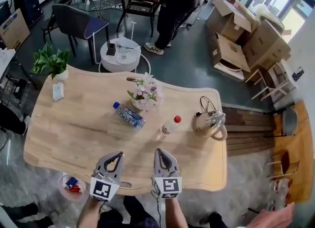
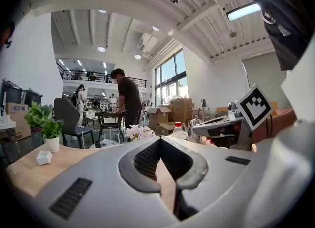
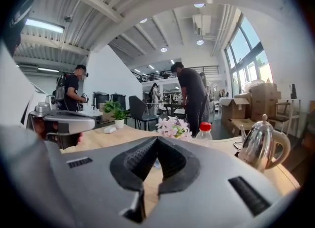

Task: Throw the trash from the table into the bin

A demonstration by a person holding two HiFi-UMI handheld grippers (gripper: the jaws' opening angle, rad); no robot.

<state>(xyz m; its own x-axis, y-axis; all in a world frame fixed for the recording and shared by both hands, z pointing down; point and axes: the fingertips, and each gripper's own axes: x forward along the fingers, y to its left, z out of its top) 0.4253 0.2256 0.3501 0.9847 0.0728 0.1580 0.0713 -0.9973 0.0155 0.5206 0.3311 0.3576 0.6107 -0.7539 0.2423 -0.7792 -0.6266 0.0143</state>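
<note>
Now L claw (image 1: 118, 154) & R claw (image 1: 159, 151) both closed, empty, over wood table (image 1: 74, 133) w/ kettle (image 1: 209, 122), flowers (image 1: 145, 91); cardboard boxes (image 1: 246, 35) beyond.

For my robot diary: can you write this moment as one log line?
left gripper: shut, empty | right gripper: shut, empty | blue-capped bottle, red-capped bottle: on table, untouched

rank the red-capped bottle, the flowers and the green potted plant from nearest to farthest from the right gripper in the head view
1. red-capped bottle, just beyond the right gripper, slightly to its right.
2. flowers, mid-table, farther back.
3. green potted plant, at the far left corner of the table.
</note>
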